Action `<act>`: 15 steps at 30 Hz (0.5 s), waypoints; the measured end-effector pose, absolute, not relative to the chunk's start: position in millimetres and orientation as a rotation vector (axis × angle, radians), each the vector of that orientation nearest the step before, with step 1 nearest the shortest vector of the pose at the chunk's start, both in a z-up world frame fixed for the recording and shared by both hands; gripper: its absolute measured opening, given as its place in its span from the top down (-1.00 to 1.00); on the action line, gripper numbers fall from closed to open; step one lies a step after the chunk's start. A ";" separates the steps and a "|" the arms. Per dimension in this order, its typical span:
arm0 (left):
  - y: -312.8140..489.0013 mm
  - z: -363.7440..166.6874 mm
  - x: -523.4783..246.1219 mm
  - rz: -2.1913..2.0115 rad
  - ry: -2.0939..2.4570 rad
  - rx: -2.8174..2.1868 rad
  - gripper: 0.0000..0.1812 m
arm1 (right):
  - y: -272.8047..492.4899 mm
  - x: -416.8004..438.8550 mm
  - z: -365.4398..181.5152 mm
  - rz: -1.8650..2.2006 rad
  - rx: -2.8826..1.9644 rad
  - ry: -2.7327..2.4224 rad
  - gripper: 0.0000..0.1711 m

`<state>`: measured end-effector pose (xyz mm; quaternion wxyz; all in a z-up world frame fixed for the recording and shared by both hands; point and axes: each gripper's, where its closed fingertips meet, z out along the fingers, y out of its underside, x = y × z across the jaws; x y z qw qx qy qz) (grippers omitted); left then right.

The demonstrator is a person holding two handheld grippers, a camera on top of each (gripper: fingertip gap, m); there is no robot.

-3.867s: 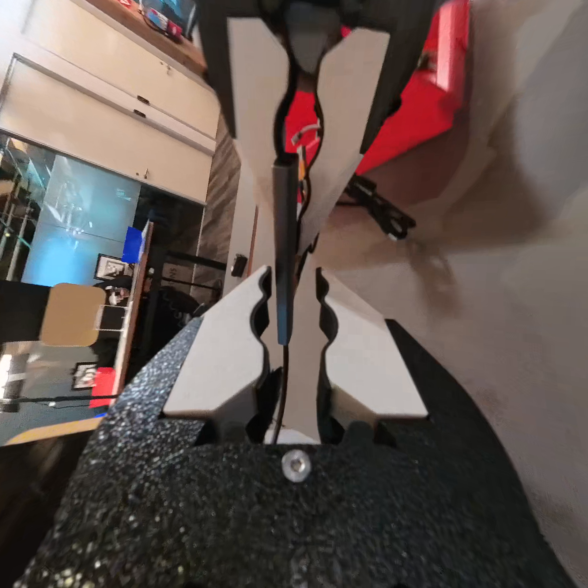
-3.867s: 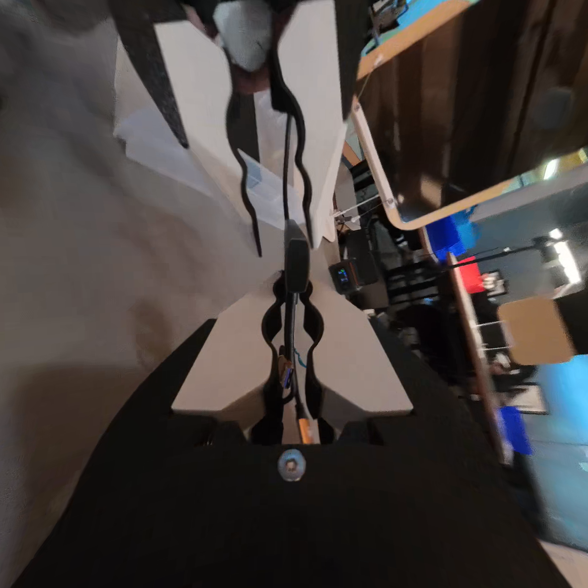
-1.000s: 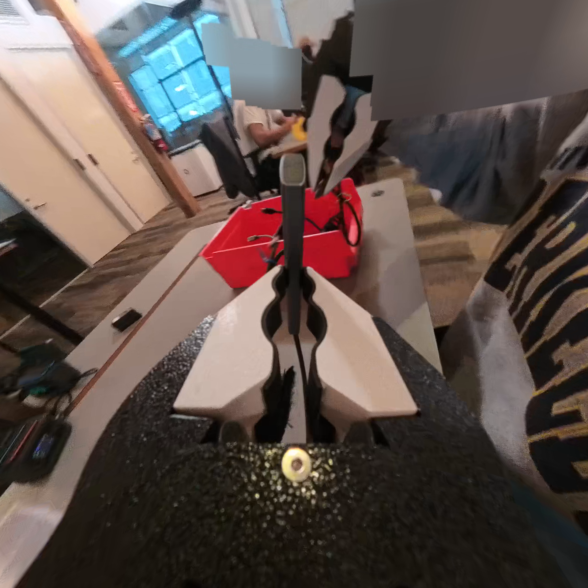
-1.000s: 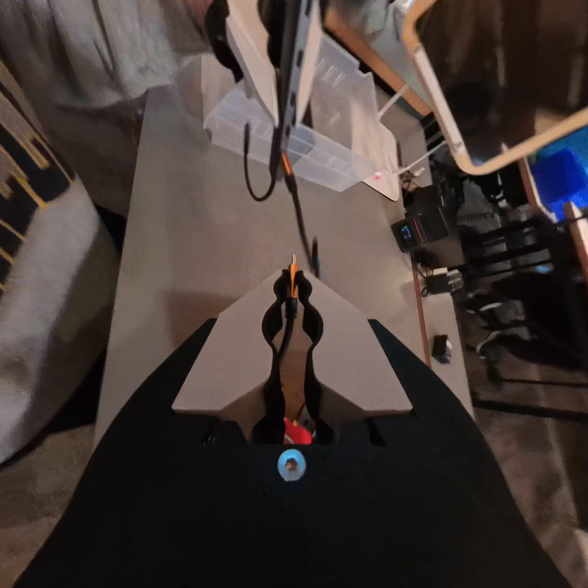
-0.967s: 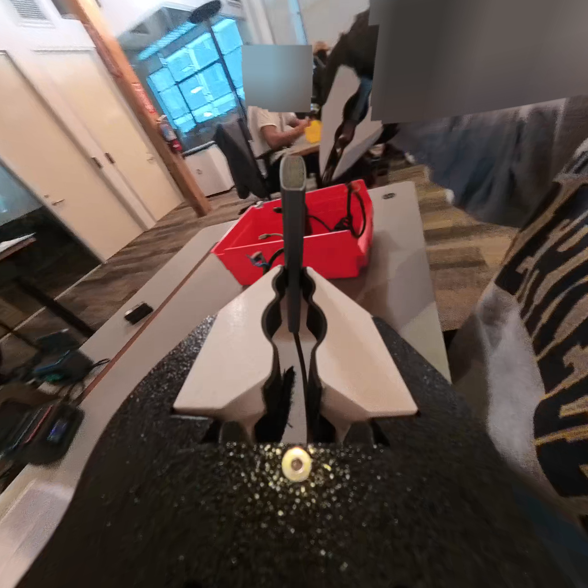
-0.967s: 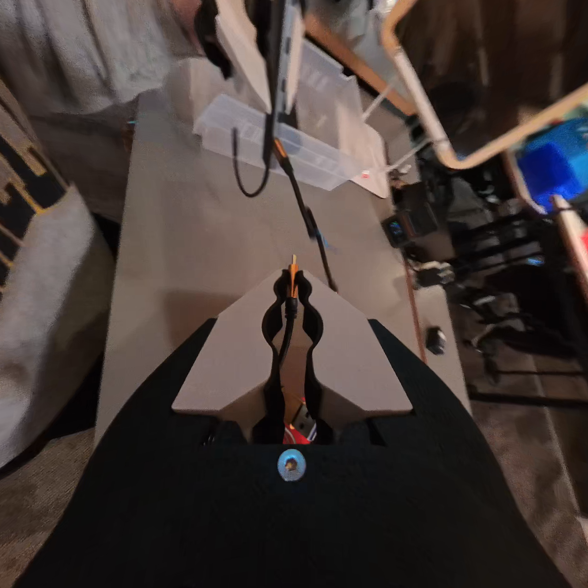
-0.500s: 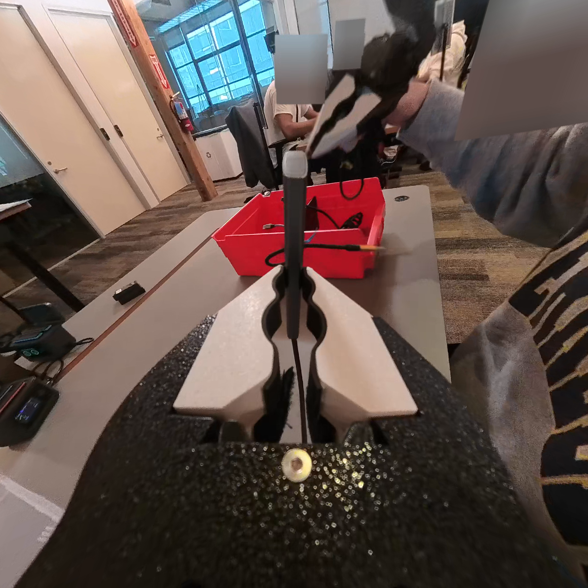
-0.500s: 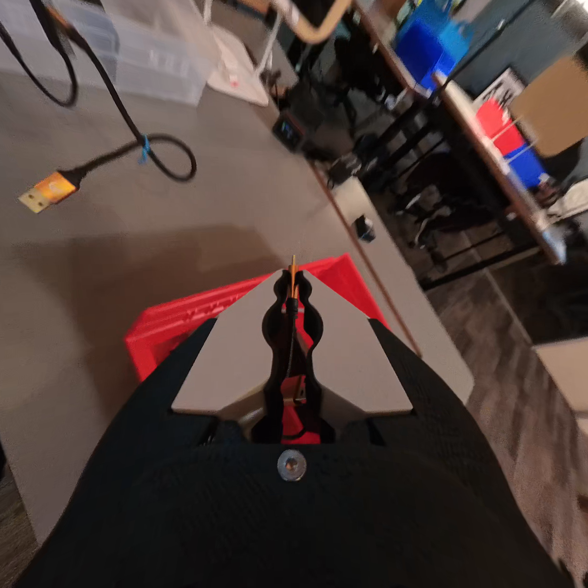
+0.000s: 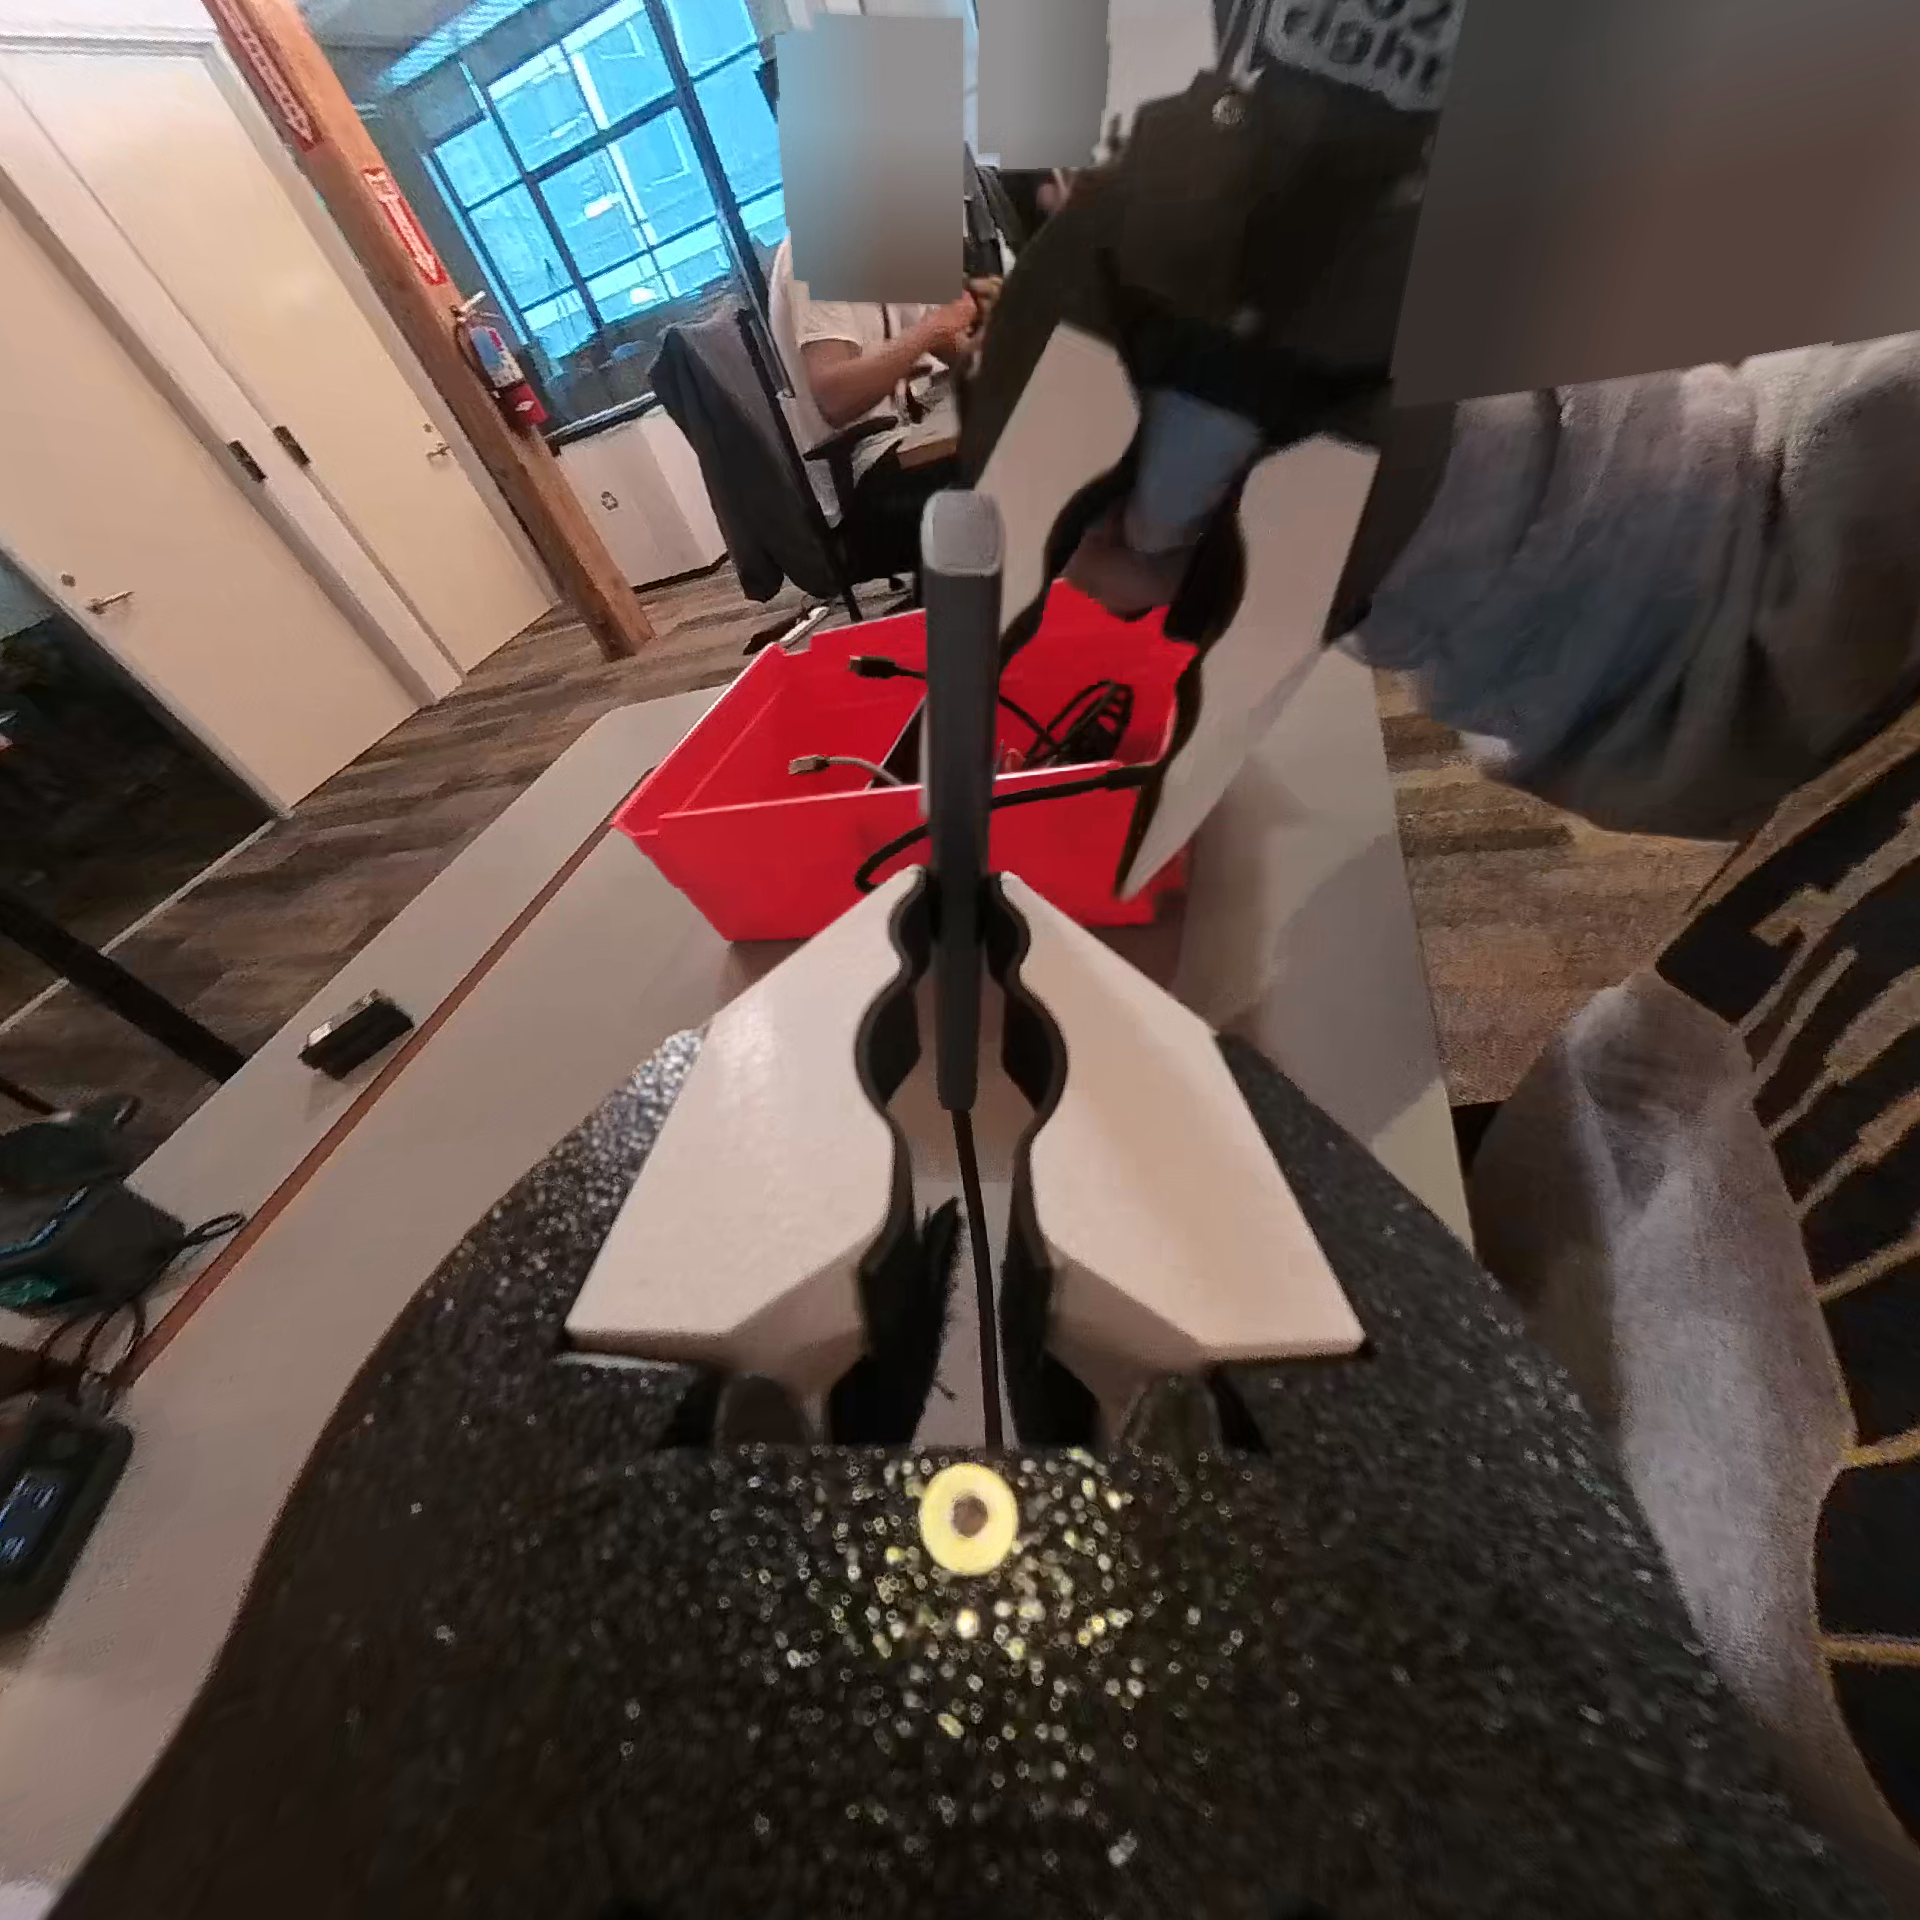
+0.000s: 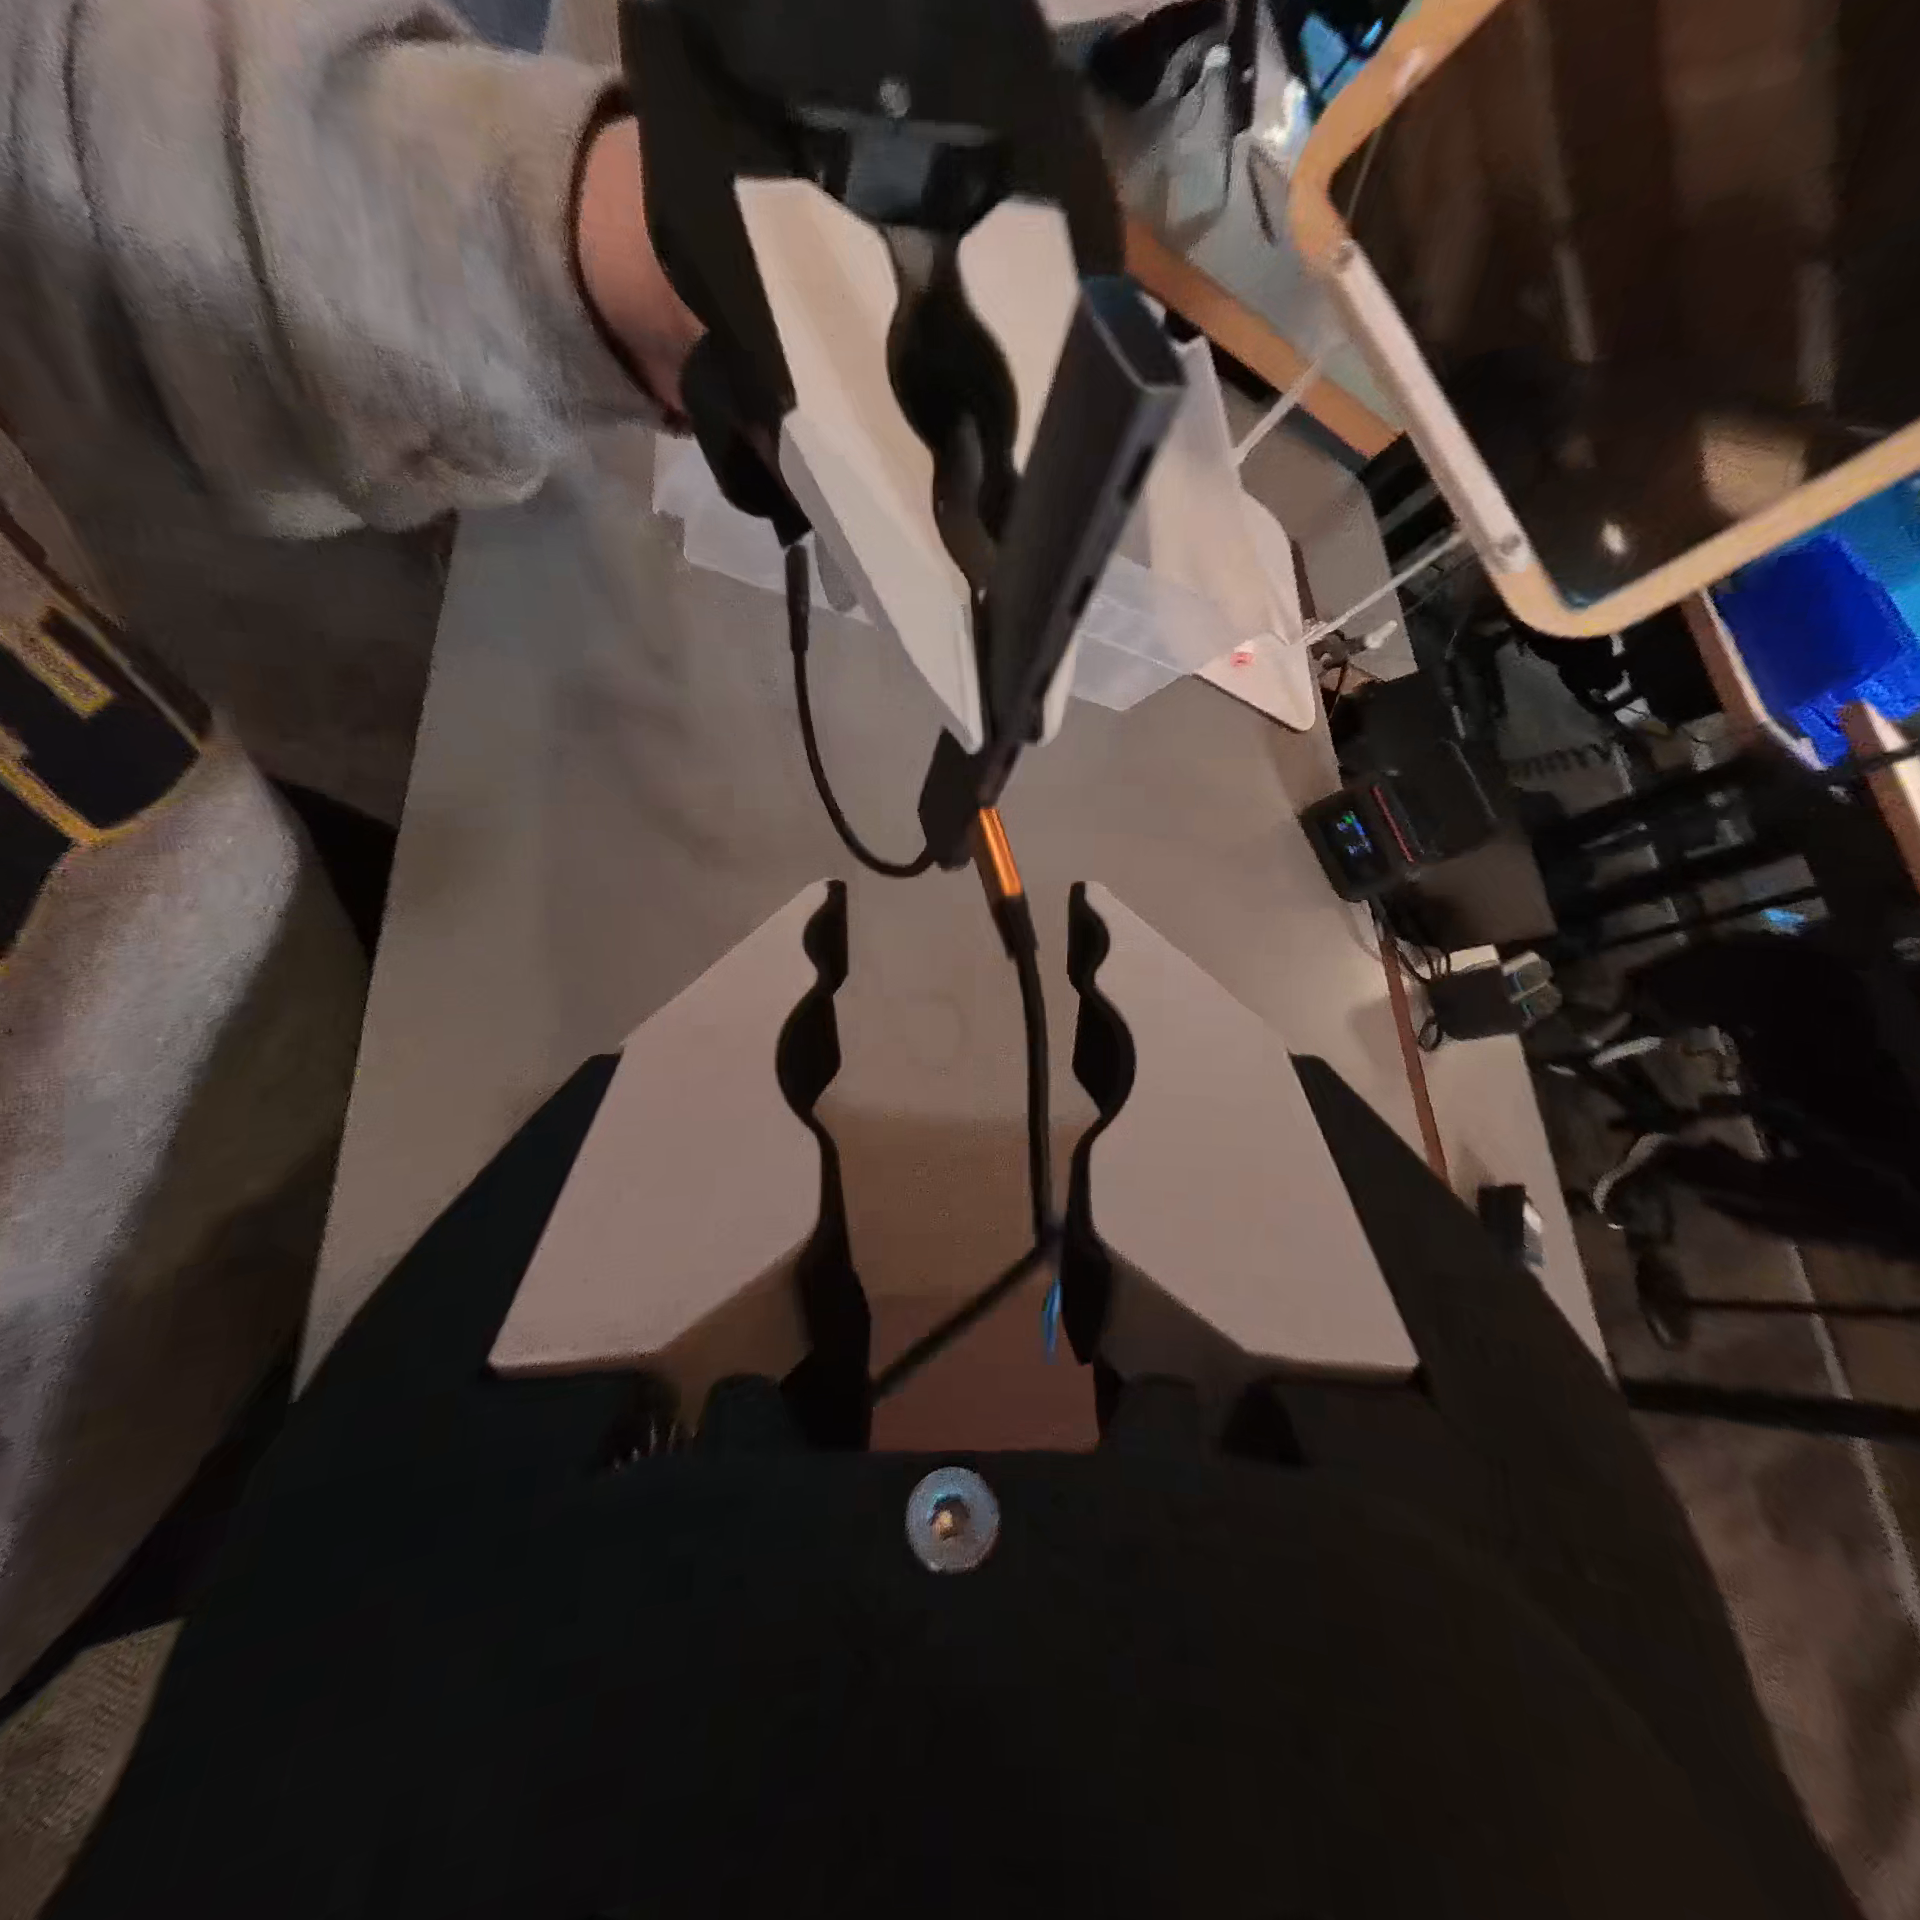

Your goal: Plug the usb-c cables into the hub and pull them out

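My left gripper [image 9: 958, 894] is shut on a slim dark grey hub [image 9: 961, 727] that stands upright between its fingers. In the right wrist view the left gripper [image 10: 982, 717] hangs tilted above the table with the hub [image 10: 1081, 488]. A black cable with an orange plug [image 10: 995, 857] sits at the hub's lower end. The hub's own short lead [image 10: 821, 769] loops beside it. My right gripper [image 10: 954, 894] is open just below the plug. The cable [image 10: 1034, 1060] runs between its fingers near the right one. A white finger [image 9: 1247, 644] of the right gripper shows beyond the hub.
A red bin [image 9: 831, 842] with loose cables stands on the grey table [image 10: 623, 831]. A clear plastic box [image 10: 1153, 623] lies behind the left gripper. Small devices [image 10: 1371, 831] sit past the table's right edge. A small black item [image 9: 353, 1029] lies on the table at the left. The grippers are tip to tip, or close to it.
My right gripper was shut on the orange plug and swung toward the red bin. Now it faces the hub with jaws open and the plug let go. The left gripper still holds the hub.
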<state>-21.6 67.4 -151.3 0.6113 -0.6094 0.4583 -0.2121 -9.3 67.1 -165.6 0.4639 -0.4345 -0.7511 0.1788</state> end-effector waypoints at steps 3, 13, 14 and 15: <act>63.2 -151.9 -12.9 -0.497 1.099 -1.392 0.92 | 75.9 -20.9 -180.4 0.314 -1.049 -1.896 0.70; 62.2 -173.5 -4.8 -0.489 1.211 -1.459 0.71 | 63.8 -18.6 -180.9 0.396 -1.013 -1.945 0.95; 62.8 -171.5 -4.2 -0.478 1.206 -1.440 0.81 | 63.9 -18.0 -179.9 0.390 -1.009 -1.946 0.95; 61.3 -170.3 -3.8 -0.461 1.220 -1.417 0.90 | 62.3 -17.3 -178.3 0.404 -1.003 -1.946 0.95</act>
